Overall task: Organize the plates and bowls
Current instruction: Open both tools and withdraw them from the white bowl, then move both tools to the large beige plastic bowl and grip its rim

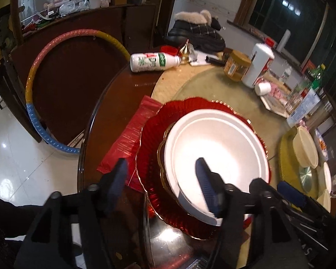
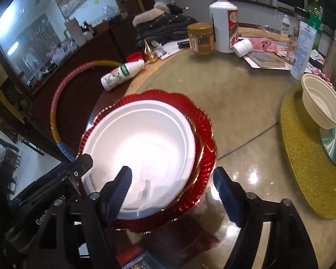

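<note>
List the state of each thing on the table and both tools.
White plate: stacked on red plate, empty.
Red plate: flat on table.
Cream bowl: tilted on gold mat.
Milk bottle: lying down.
Left tool: open, empty.
Right tool: open, empty.

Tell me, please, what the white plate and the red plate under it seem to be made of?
White plate: probably foam or moulded pulp, matte, with a thick soft rim. Red plate: likely glossy plastic, maybe glass, ribbed, shiny, with a gold edge.
</note>
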`<state>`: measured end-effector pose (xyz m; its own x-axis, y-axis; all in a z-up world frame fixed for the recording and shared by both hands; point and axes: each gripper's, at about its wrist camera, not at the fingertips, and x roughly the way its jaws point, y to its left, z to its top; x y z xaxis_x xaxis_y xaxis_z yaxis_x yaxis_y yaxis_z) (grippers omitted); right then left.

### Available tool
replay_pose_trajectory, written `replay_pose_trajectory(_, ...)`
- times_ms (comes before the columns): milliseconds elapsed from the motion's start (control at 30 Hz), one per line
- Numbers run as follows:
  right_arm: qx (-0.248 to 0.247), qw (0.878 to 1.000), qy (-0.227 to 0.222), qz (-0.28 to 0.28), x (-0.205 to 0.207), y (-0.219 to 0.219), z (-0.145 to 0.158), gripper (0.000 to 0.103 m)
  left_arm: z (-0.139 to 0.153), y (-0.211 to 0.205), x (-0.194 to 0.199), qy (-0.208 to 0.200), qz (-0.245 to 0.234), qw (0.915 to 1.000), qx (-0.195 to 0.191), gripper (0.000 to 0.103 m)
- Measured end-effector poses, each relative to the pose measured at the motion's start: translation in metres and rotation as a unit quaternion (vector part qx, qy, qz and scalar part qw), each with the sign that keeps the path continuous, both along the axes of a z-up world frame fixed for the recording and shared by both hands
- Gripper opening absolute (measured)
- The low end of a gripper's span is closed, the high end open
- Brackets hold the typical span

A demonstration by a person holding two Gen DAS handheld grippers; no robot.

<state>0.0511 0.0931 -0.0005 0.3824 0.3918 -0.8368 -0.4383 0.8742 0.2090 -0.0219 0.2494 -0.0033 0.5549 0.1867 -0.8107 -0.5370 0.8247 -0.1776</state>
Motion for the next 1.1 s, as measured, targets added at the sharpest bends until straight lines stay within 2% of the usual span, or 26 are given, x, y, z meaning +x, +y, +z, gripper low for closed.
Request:
replay_pose_trajectory(33,0.006,1.0,-0.001,-0.001,-0.002,-0.004,0.002,0.085,0.002,-0.001,-0.001,-0.002,0.0,1.0,0.004,0.067)
replay_pose_trajectory(200,0.031,0.999,-0.008,-0.001,-0.01,-0.021,0.009,0.088,0.016,-0.014,-0.009,-0.028,-0.004,0.9993,0.026,0.067)
replay_pose_trajectory(333,0.057,0.998,-0.01,-0.005,-0.014,-0.038,0.013,0.099,0.036,-0.035,-0.014,-0.063,-0.018,0.9962,0.057,0.07)
replay_pose_trajectory(400,0.078,0.997,-0.008,-0.013,-0.014,-0.053,0.015,0.101,0.045,-0.045,-0.014,-0.078,-0.031,0.9941,0.069,0.078)
replay_pose_trajectory(500,0.102,0.994,-0.006,-0.031,-0.013,-0.082,0.018,0.101,0.056,-0.068,-0.011,-0.098,-0.056,0.9891,0.094,0.083)
replay_pose_trajectory(767,0.13,0.987,0.001,-0.097,-0.001,-0.159,0.012,0.102,0.049,-0.13,0.018,-0.076,-0.136,0.9814,0.112,0.084)
replay_pose_trajectory(967,0.116,0.979,-0.003,-0.169,0.005,-0.217,-0.005,0.103,0.035,-0.184,0.03,-0.058,-0.199,0.9704,0.124,0.084)
replay_pose_trajectory(1100,0.11,0.972,-0.002,-0.209,0.011,-0.247,-0.014,0.103,0.03,-0.209,0.036,-0.05,-0.223,0.9647,0.131,0.084)
